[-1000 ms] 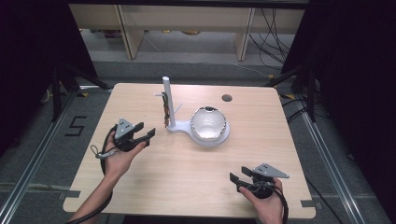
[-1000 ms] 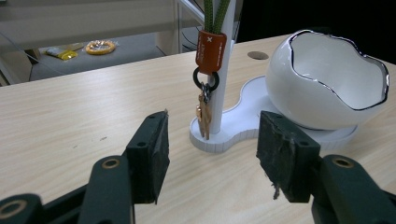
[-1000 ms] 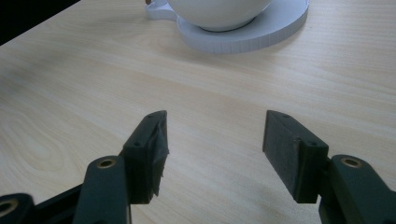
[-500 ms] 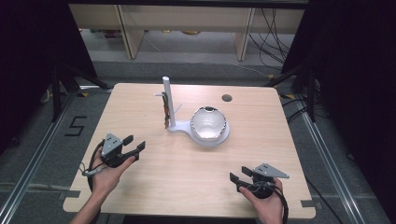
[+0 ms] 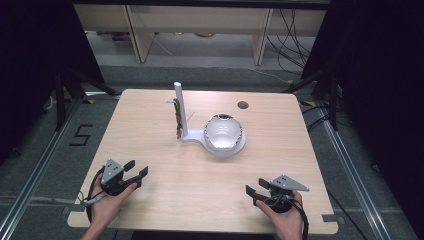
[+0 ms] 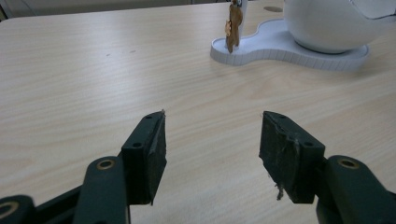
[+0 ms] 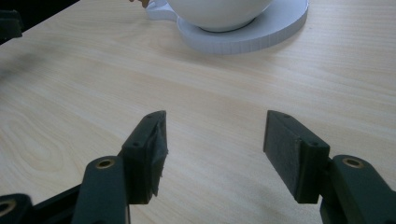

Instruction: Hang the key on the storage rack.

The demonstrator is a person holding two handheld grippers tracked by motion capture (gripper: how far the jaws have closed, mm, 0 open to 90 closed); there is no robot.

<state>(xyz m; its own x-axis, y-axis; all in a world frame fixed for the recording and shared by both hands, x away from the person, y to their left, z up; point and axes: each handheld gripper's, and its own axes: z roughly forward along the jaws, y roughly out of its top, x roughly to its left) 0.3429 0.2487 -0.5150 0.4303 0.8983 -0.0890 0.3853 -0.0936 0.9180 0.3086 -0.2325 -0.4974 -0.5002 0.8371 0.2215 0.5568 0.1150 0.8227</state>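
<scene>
A white stand (image 5: 192,135) sits near the table's middle, with an upright post (image 5: 178,107) and a round base holding a white bowl (image 5: 223,133). A small brown item (image 5: 177,125) hangs on the post, seen also as a brown item (image 6: 233,25) in the left gripper view. My left gripper (image 5: 136,170) rests open at the front left, well short of the stand (image 6: 285,46). My right gripper (image 5: 251,192) stands open at the front right, its jaws empty, pointing toward the bowl (image 7: 219,11).
A wooden table (image 5: 150,150) with a small dark round hole (image 5: 243,105) near its far edge. Dark stands and cables flank the table; shelving stands behind it. Bare wood lies between both grippers and the stand.
My left gripper has drawn back from near the stand toward the front left corner of the table. The right gripper has stayed put.
</scene>
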